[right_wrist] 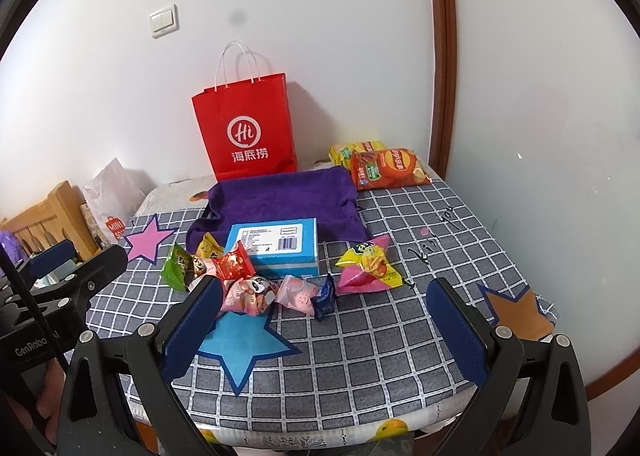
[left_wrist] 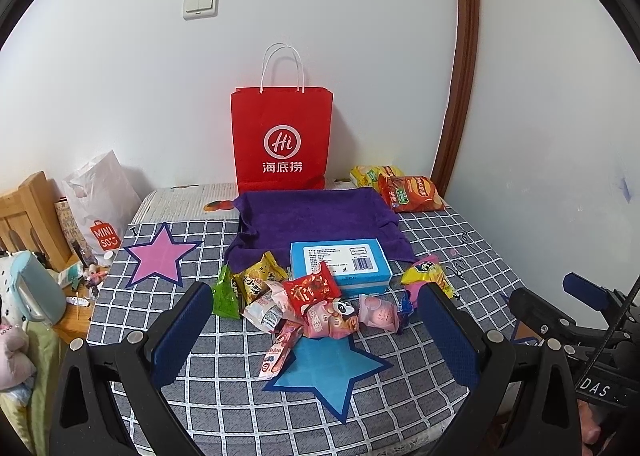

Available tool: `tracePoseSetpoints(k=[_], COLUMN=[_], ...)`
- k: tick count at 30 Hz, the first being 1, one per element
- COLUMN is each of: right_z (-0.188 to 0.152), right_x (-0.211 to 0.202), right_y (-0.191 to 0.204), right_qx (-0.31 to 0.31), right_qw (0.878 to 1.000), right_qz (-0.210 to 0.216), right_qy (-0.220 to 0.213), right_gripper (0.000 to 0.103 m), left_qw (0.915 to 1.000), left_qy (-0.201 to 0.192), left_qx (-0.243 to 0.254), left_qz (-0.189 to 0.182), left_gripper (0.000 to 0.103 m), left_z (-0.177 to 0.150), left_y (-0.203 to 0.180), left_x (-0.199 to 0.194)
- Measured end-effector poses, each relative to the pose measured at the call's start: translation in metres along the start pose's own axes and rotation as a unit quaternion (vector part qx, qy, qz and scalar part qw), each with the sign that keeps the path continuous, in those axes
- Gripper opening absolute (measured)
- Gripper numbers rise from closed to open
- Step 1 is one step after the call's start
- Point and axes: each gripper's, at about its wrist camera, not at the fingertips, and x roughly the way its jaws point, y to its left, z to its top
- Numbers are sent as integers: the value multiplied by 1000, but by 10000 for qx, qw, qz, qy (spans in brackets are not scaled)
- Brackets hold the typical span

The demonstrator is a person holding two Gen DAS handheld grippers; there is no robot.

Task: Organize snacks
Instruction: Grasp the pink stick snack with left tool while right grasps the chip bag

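Note:
A pile of small snack packets (left_wrist: 308, 304) lies on the checked table in front of a light blue box (left_wrist: 340, 262), and it shows in the right wrist view too (right_wrist: 248, 280). A red packet (left_wrist: 314, 290) tops the pile, with a green one (left_wrist: 225, 294) at its left. A yellow and pink packet (right_wrist: 366, 266) lies to the right of the box. My left gripper (left_wrist: 316, 296) is open and empty, hovering just short of the pile. My right gripper (right_wrist: 324, 290) is open and empty, near the table's front right.
A purple cloth (left_wrist: 316, 219) lies behind the box, with a red paper bag (left_wrist: 280, 139) upright against the wall. Two chip bags (left_wrist: 410, 191) lie at the back right. Pink (left_wrist: 158, 256), blue (left_wrist: 328, 372) and orange (right_wrist: 516, 312) star marks are on the table. Clutter stands to the left.

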Motion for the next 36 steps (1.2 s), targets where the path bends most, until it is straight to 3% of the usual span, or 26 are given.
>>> tracePoseSetpoints(k=[10,17,21,27,36], right_z=[-10,-24,-34,-46,-59], right_x=[11,33,54,85,125], right_y=[0,-14,-20,-24,-54], right_qx=[146,262,221,-198,-5], right_qw=[9997,9989,9988,9983,9980], right_qz=[-25,282,211,-279,-84], right_qy=[210,269,381,472,631], right_gripper=[102,102,102,101,99], left_qw=[9998,9992,9979,9937,9844], left_qy=[142,257,533,1022,1681], left_qx=[-123,-236,-325,-417,-326], left_qz=[93,172,198,192,399], left_gripper=[101,98,97,89,87], left_z=[-11,-22,-32,-49,-79], left_y=[14,27,37,45,48], left_x=[6,21,49,99,170])
